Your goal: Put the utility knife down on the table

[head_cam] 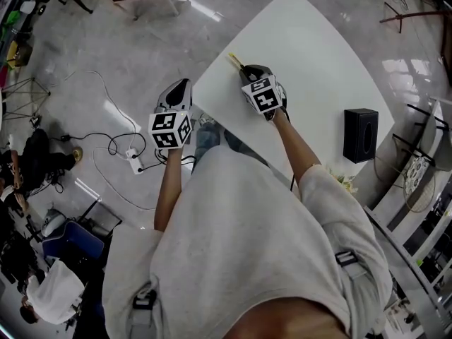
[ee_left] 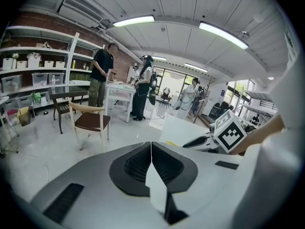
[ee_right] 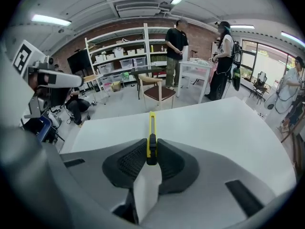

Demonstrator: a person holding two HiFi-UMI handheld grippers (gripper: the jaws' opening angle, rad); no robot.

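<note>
black box (head_cam: 361,134) upright | power strip (head_cam: 134,159) on floor (head_cam: 127,55), cabled | wooden chair (ee_left: 89,120) standing upright

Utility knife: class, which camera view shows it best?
Right gripper view: the utility knife sits central, clamped in the right tool. The head view shows only its yellow tip; the left gripper view, at most a sliver.

**Count of things around the white table**

There is one white table (head_cam: 318,55). The grippers are two: the left gripper (head_cam: 181,85) just beside the table's edge and the right gripper (head_cam: 248,68) above the table. One yellow utility knife (ee_right: 151,128) is over the table. One black box (head_cam: 361,134) stands on the table. Beyond the table's far side there are one wooden chair (ee_right: 155,90) and three persons: a person in a black shirt (ee_right: 176,42), a person with a backpack (ee_right: 223,51) and a person in white (ee_right: 291,87). One power strip (head_cam: 134,162) lies on the floor beside the table.
</note>
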